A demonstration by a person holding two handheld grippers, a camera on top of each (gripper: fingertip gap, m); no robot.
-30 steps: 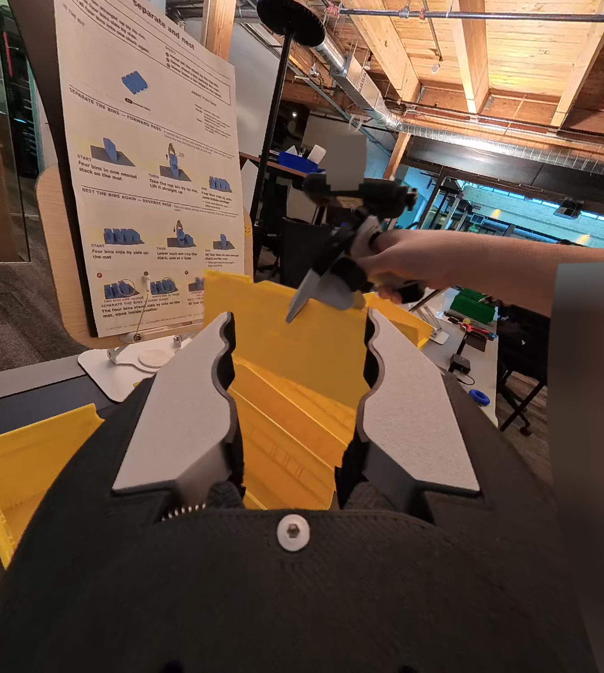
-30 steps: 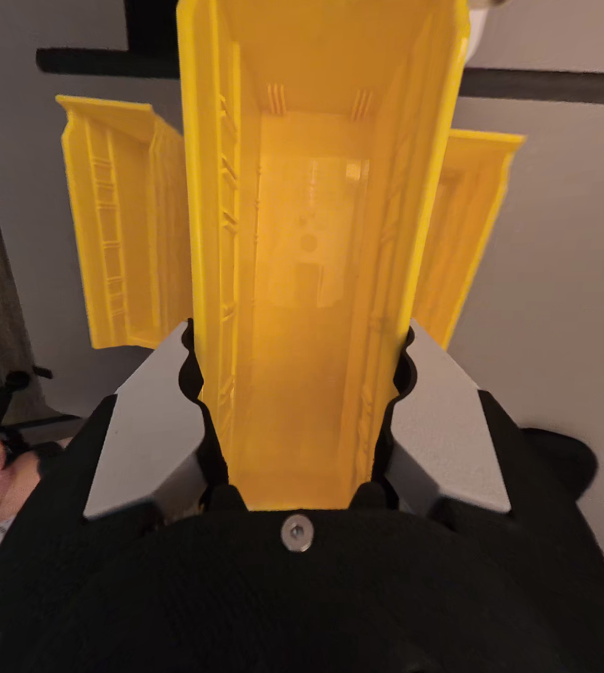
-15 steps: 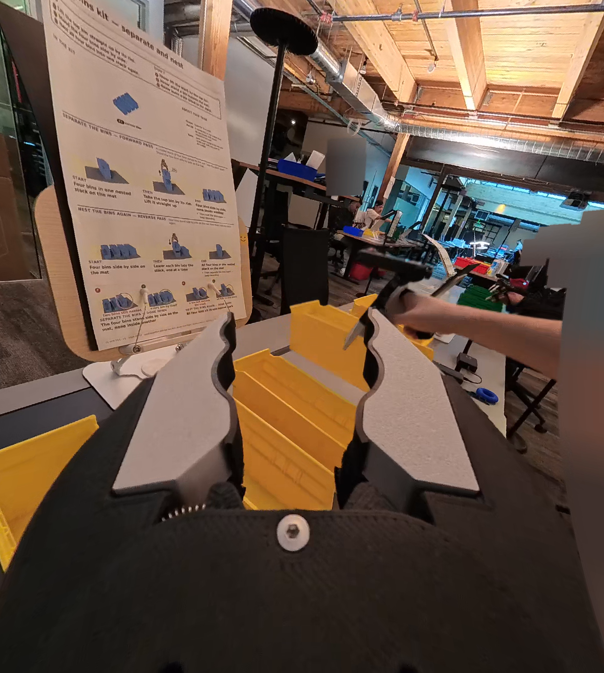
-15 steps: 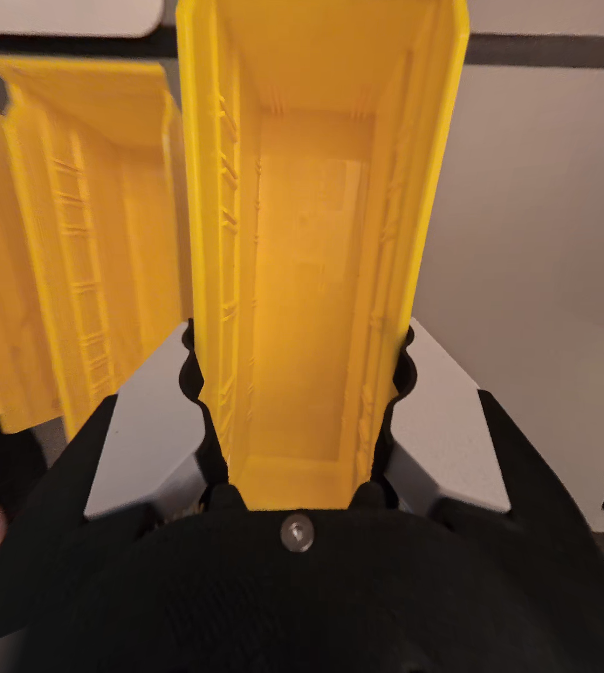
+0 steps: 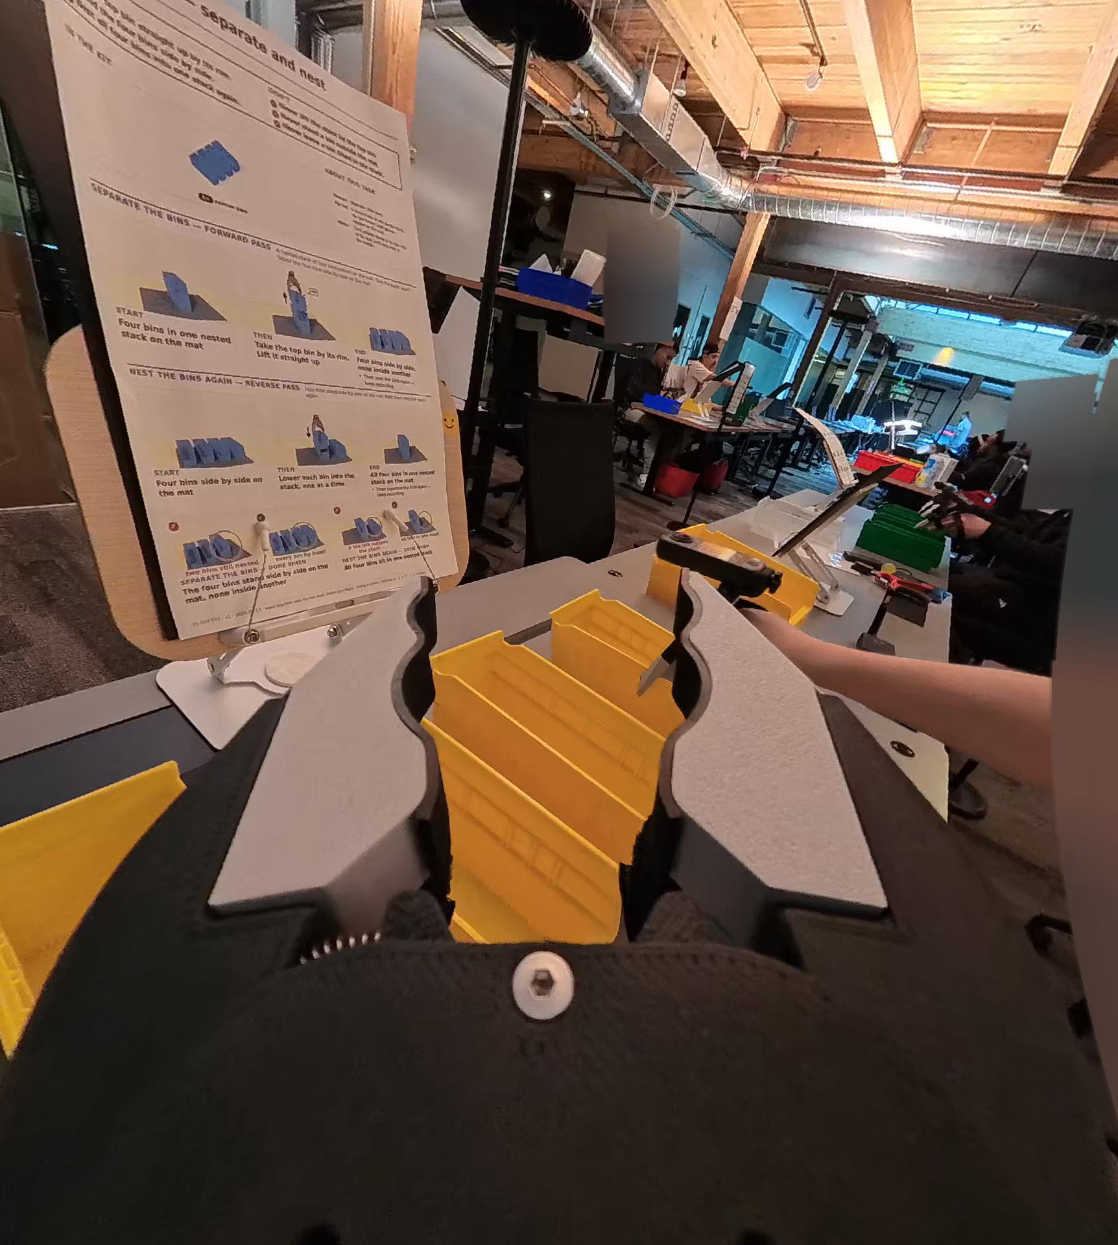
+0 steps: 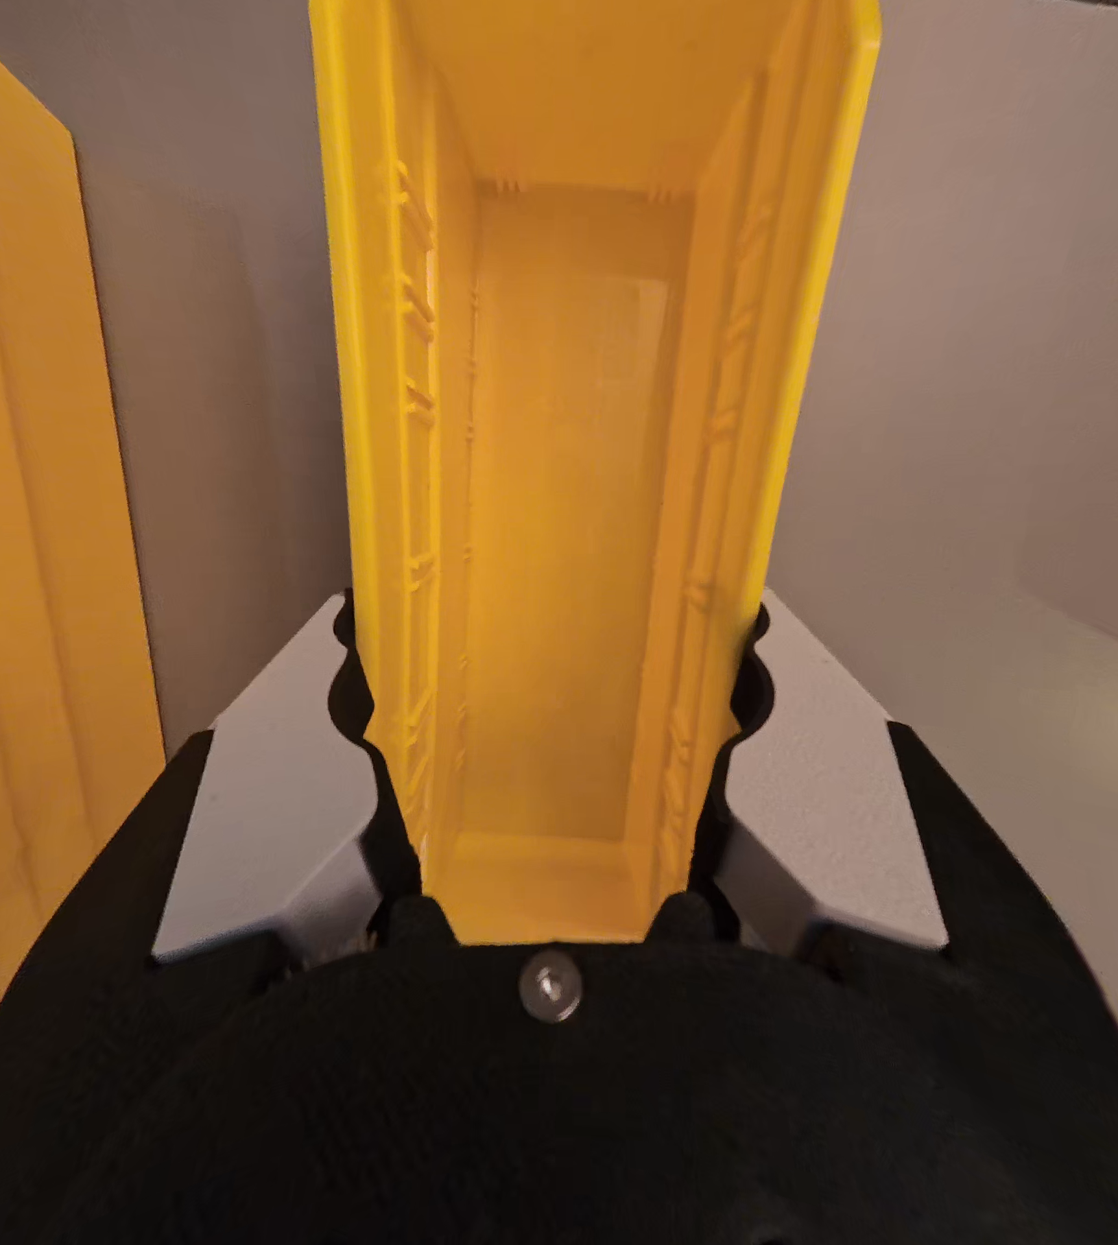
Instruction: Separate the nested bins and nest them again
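My right gripper (image 6: 553,674) is clamped on one yellow bin (image 6: 570,471); both pads press its two long outer walls, open side facing my camera. It's over the grey table (image 6: 981,404). One more yellow bin (image 6: 24,505) sits at the left edge of that view, apart from the held one.

My left gripper (image 5: 553,647) has its jaws apart with nothing between the pads; the bins seen through the gap lie beyond them on the table.

Bin count from the left wrist view, 5 yellow:
- 2 side by side seen through the gap, the nearer (image 5: 529,835) and the next one out (image 5: 543,707)
- 1 farther right (image 5: 610,640), at the far gripper's fingertip
- 1 at the far right (image 5: 778,586), behind the other gripper's body
- 1 at the near left edge (image 5: 37,876)

Can't tell which of those is the held one; my left finger hides that grip.

Beyond: 1 instruction sheet (image 5: 253,323) on 1 wooden board (image 5: 91,539), far left, with a white base (image 5: 239,680). 1 black pole (image 5: 502,269) behind it. 1 forearm (image 5: 880,687) comes in from the right. Green bins (image 5: 900,539) on the far right; count unclear.
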